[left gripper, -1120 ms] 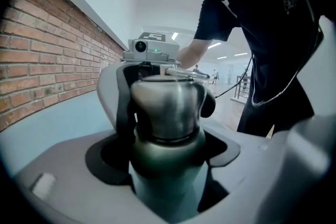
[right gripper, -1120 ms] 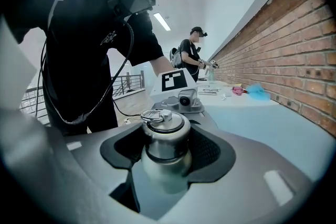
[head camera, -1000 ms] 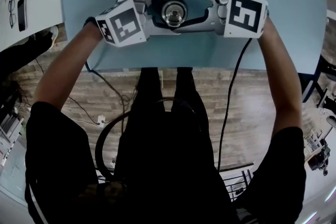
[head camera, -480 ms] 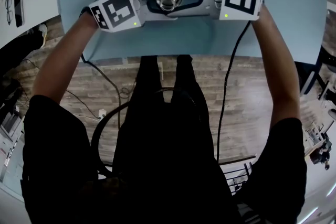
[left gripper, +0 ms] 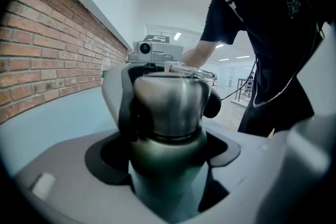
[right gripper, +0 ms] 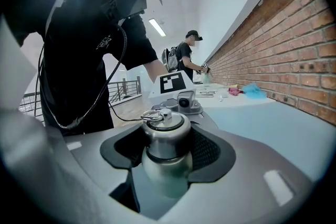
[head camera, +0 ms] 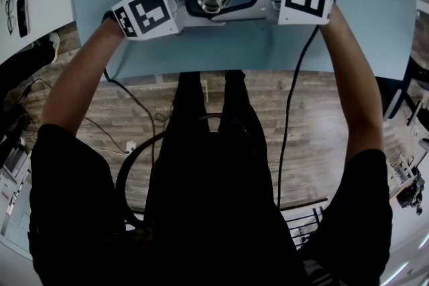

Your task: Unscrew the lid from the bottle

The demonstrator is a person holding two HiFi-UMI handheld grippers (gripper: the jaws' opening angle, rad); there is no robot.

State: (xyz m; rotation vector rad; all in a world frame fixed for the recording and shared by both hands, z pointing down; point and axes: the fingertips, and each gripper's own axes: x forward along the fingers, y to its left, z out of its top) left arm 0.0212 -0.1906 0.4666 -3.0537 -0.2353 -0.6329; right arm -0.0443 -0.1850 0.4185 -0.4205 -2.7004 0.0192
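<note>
The light blue tabletop point(head camera: 362, 30) is the biggest thing here. The bottle is above its near part, between our two hands. We cannot see whether its base rests on the surface, because the tongs cover it.

The left tongs point(left gripper: 167, 152) are wide apart but filled: the body of the bottle point(left gripper: 168, 186) sits between their grey jaws, which appear to press on it just under the shoulder. The right tongs point(right gripper: 165, 162) come from the opposite side and higher. Their dark pads lie on both sides of the lid point(right gripper: 167, 136), so we judge them closed on it.

The bottle is of brushed metal, so we expect it to be stiff, not fragile, and smooth enough to turn in a loose grip. If it is full, it may also be rather heavy. For this reason we think the body is the place for the holding hand, and the wall of the lid the place for the turning hand. The long axis is upright, mouth up, and the head view looks nearly straight down on it. Any turning must go around this axis.

The lid is seated on the neck with a thin dark seam under it, so in our judgement it is not yet off. On top of it lies a small wire ring point(right gripper: 152, 115), too thin for a good hold.
</note>
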